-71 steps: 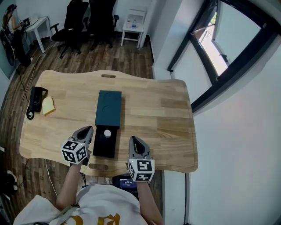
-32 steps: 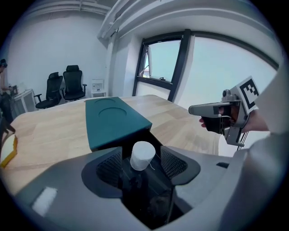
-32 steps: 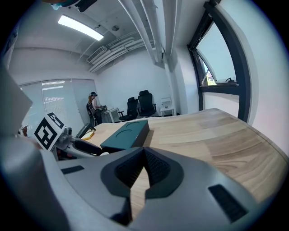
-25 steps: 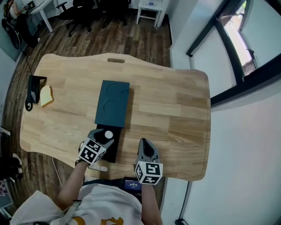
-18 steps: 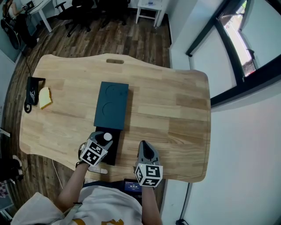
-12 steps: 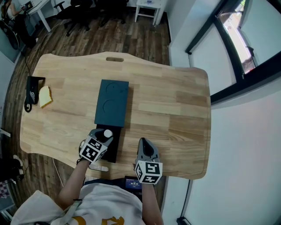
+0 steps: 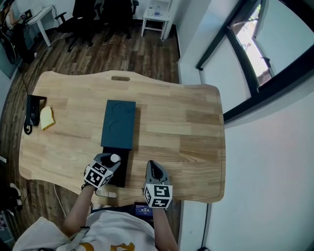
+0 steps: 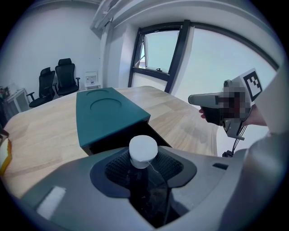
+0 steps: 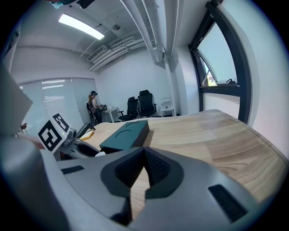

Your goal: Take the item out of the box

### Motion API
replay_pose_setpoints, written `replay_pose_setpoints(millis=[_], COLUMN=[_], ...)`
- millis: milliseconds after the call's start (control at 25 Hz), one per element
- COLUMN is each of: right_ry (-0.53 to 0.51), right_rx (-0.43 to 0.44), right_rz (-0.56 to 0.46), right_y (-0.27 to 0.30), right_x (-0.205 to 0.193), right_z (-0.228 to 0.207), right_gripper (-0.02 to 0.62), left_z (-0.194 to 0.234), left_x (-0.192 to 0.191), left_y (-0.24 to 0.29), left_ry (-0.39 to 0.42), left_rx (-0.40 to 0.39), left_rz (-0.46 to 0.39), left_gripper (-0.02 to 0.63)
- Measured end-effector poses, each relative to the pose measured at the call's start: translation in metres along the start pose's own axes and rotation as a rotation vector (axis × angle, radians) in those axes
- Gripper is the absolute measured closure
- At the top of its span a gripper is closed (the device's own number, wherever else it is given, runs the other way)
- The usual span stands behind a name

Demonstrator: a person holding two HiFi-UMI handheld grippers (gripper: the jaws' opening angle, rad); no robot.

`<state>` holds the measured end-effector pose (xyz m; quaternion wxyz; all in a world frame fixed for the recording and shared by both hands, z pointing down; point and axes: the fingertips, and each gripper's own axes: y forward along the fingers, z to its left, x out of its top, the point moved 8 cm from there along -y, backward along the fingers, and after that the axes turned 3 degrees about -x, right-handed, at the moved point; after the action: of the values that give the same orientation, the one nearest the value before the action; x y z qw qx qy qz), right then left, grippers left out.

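A dark teal box [image 7: 117, 123] lies on the wooden table [image 7: 176, 127], its black drawer [image 7: 117, 172] pulled out toward me. A dark bottle with a white cap [image 8: 143, 151] stands at the drawer's open end. My left gripper [image 8: 144, 159] has just been closing and its pads now press the bottle's dark body on both sides, below the cap. In the head view the cap [image 7: 115, 158] shows at that gripper's tip. My right gripper [image 9: 144, 152] hovers just right of the drawer near the front edge, shut with nothing in it.
A black device [image 7: 31, 112] and a yellow slice-shaped object [image 7: 47, 117] lie at the table's left end. Office chairs [image 7: 83, 14] and a white side table [image 7: 157, 14] stand beyond. A window wall runs along the right.
My left gripper has come in from the drawer's left side to the white-capped bottle and has stayed there over the last second. The right gripper has kept its place.
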<state>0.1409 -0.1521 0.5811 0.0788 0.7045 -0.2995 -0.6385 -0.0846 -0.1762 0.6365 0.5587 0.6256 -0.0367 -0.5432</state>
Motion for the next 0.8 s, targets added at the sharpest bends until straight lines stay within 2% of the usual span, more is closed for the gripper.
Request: replay_pose_setpoints(millis=[400, 560, 800], right_ry=[-0.021, -0.026, -0.030], right_rx=[-0.013, -0.021, -0.012], right_rz=[-0.043, -0.066, -0.109], right_y=[-0.016, -0.027, -0.039], right_x=[0.013, 0.016, 0.020], right_z=[0.014, 0.021, 0.031], right_gripper=[0.589, 0.589, 0.589], left_z=[-0.001, -0.004, -0.010], left_x=[0.015, 0.019, 0.027], left_y=[-0.031, -0.054, -0.083], left_ry=[0.030, 0.030, -0.022], left_rx=[0.051, 0.071, 0.102], left_rz=[-0.075, -0.143, -0.281], left_gripper=[0.425, 0.425, 0.425])
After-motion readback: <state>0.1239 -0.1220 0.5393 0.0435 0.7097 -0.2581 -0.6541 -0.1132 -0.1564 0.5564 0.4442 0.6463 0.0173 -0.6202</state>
